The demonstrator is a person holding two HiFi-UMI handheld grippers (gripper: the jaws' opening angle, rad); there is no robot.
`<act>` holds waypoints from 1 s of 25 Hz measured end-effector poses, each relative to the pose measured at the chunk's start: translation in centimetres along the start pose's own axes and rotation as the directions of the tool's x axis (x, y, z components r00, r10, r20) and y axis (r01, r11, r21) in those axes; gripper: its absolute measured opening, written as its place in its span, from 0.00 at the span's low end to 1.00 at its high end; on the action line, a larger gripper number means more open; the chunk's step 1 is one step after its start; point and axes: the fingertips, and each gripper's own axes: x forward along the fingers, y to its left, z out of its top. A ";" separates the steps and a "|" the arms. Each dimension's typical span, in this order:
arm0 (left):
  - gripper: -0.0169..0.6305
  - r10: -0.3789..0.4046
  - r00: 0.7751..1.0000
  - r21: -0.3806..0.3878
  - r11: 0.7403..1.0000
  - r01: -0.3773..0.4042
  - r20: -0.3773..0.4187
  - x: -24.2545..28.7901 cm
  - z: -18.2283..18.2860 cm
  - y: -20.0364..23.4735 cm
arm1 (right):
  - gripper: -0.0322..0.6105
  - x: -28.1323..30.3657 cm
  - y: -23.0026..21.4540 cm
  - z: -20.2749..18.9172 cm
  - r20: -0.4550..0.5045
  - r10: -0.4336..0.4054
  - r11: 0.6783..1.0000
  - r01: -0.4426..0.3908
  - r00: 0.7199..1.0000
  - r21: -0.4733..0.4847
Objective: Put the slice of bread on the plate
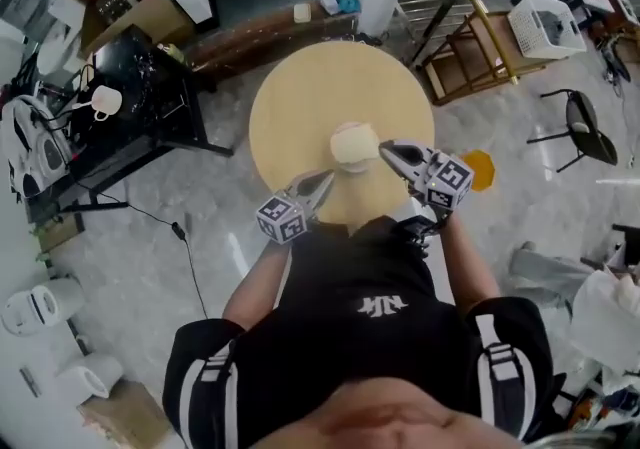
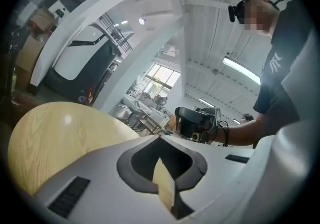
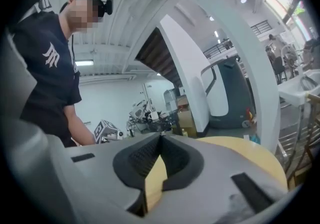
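While both hang above the round table [image 1: 290,97], the left gripper [image 1: 328,175] and right gripper [image 1: 385,146] have jaws pressed together, empty. The slice of bread [image 1: 355,149] lies mid-table between their tips, seemingly on the white plate [image 1: 349,126].

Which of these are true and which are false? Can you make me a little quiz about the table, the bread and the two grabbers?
1. The table is round and wooden. True.
2. The right gripper is holding the bread. False: its jaws are shut with nothing between them, and the bread lies on the table, apparently on the plate.
3. The left gripper has its jaws together. True.
4. The person's shirt is white. False: it is black.
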 end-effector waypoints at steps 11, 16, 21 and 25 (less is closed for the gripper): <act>0.05 0.039 0.984 0.197 0.978 -0.074 0.175 -2.9 7.6 -8.3 | 0.06 -9.1 7.4 10.5 0.347 0.296 0.954 -0.294 0.890 -0.060; 0.05 0.034 0.979 0.240 0.967 -0.082 0.200 -4.1 8.5 -15.3 | 0.05 -13.5 11.5 9.0 0.410 0.361 0.919 -0.394 0.837 -0.005; 0.05 0.049 0.984 0.258 0.962 -0.093 0.172 -4.9 5.5 -20.4 | 0.05 -16.3 14.6 6.7 0.386 0.446 0.884 -0.466 0.808 -0.045; 0.05 0.032 0.993 0.310 0.949 -0.066 0.112 -5.9 3.0 -23.0 | 0.05 -17.0 16.8 6.3 0.417 0.482 0.864 -0.496 0.771 -0.082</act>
